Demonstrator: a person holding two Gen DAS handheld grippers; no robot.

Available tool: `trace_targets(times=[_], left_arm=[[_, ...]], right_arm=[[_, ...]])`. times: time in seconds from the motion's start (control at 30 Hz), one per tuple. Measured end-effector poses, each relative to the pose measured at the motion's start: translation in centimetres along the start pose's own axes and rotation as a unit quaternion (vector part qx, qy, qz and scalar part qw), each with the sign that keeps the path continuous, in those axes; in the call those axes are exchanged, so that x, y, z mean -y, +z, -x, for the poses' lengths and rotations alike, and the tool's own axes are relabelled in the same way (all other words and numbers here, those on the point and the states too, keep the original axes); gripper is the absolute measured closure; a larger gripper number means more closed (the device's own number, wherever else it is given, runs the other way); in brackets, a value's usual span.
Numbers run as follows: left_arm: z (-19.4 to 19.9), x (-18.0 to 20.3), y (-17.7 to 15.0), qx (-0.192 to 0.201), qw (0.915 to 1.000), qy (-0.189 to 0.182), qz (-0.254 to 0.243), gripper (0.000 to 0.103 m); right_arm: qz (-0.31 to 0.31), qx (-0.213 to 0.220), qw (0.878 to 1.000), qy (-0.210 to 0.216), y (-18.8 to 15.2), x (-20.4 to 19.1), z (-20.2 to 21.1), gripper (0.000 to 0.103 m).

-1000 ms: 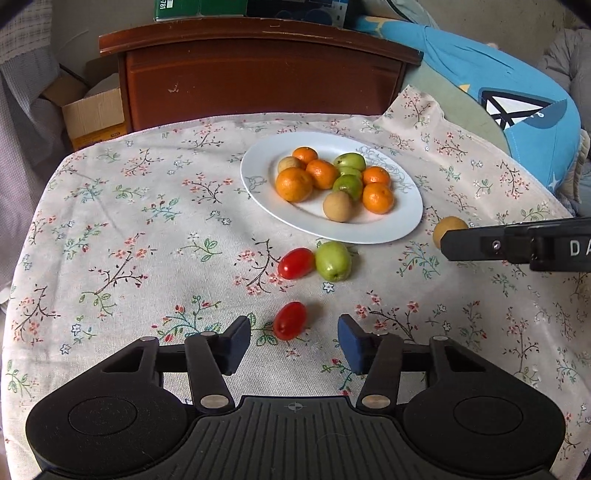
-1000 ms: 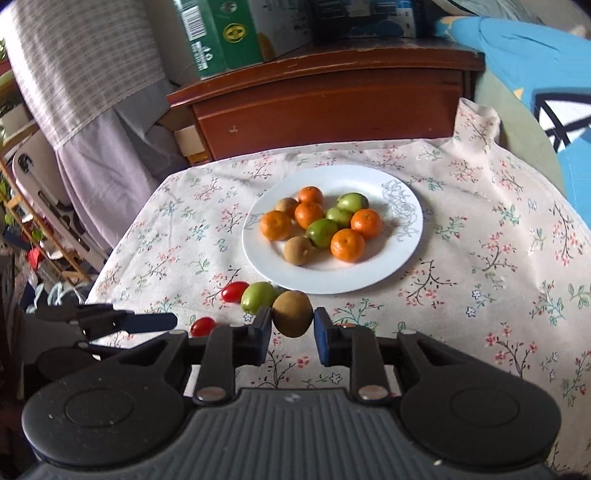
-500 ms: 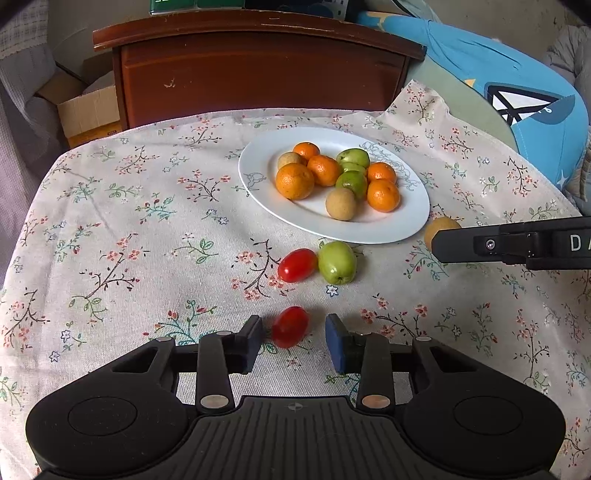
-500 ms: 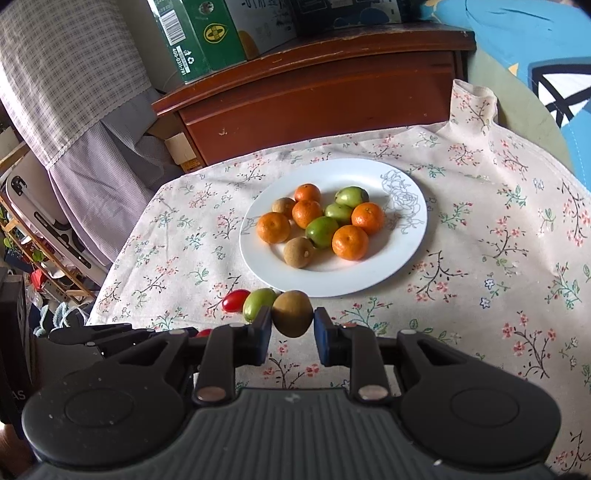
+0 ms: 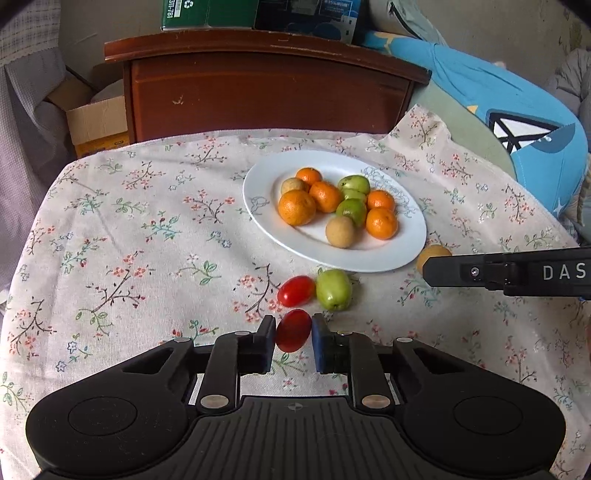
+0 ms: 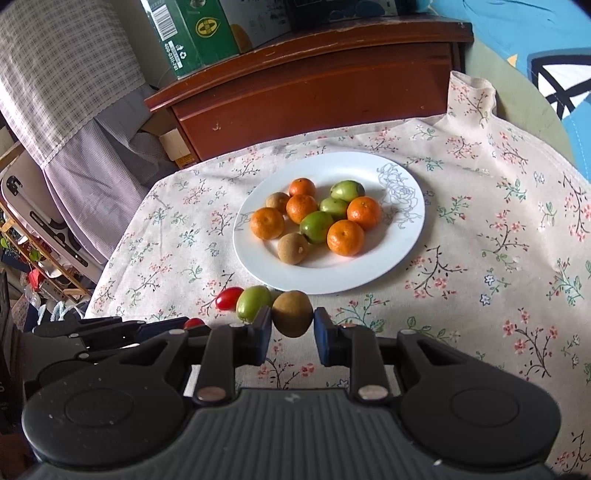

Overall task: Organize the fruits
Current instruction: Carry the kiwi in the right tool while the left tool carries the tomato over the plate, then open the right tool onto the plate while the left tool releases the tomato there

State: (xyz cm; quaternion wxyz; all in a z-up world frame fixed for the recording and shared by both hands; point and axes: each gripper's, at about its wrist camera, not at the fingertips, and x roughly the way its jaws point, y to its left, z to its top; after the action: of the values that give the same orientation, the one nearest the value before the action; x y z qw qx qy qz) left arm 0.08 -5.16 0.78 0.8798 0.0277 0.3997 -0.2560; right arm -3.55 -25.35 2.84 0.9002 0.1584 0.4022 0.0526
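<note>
A white plate [image 5: 406,254] [image 6: 406,254] on the floral cloth holds several oranges, green fruits and brown fruits. My left gripper [image 5: 293,334] is shut on a red cherry tomato [image 5: 293,336], held just above the cloth. A second cherry tomato [image 5: 295,291] [image 6: 229,297] and a green fruit [image 5: 333,290] [image 6: 252,303] lie in front of the plate. My right gripper [image 6: 292,325] is shut on a brown fruit [image 6: 291,313] near the plate's front rim; it also shows in the left wrist view [image 5: 433,254], partly behind the right gripper's finger [image 5: 461,271].
A dark wooden cabinet [image 5: 266,92] stands behind the table with boxes [image 6: 192,33] on top. A cardboard box [image 5: 98,122] sits to its left. A blue cushion [image 5: 517,122] lies at the right. The left gripper's body [image 6: 92,332] shows at lower left in the right wrist view.
My left gripper has moved forward around the near cherry tomato and shut on it. My right gripper, still holding the brown fruit, has shifted a little toward the plate.
</note>
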Motion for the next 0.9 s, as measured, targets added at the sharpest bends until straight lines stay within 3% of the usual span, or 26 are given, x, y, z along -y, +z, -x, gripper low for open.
trace_targets(times=[0.17,0.33,0.63,0.9], left_arm=[[0.9,0.6,2.3,0.034,0.9993,-0.013,-0.003,0.085],[0.0,0.3,4.3,0.042,0.999,-0.016,0.005,0.085],[-2.6,0.8,6.2,0.041,0.9988,-0.026,-0.003,0.085],[-4.5,0.6,6.7,0.032,0.9992,-0.023,0.004,0.085]], right_arm=[[-0.03,0.055,0.998,0.005,1.9,1.3,1.5,0.079],[-0.063,0.084,0.994,-0.007,3.7,2.9,1.7,0.079],[-0.05,0.105,0.993,-0.002,5.8,3.1,-1.0,0.079],[-0.033,0.095,0.995,0.019,7.0,2.7,-5.2,0.079]])
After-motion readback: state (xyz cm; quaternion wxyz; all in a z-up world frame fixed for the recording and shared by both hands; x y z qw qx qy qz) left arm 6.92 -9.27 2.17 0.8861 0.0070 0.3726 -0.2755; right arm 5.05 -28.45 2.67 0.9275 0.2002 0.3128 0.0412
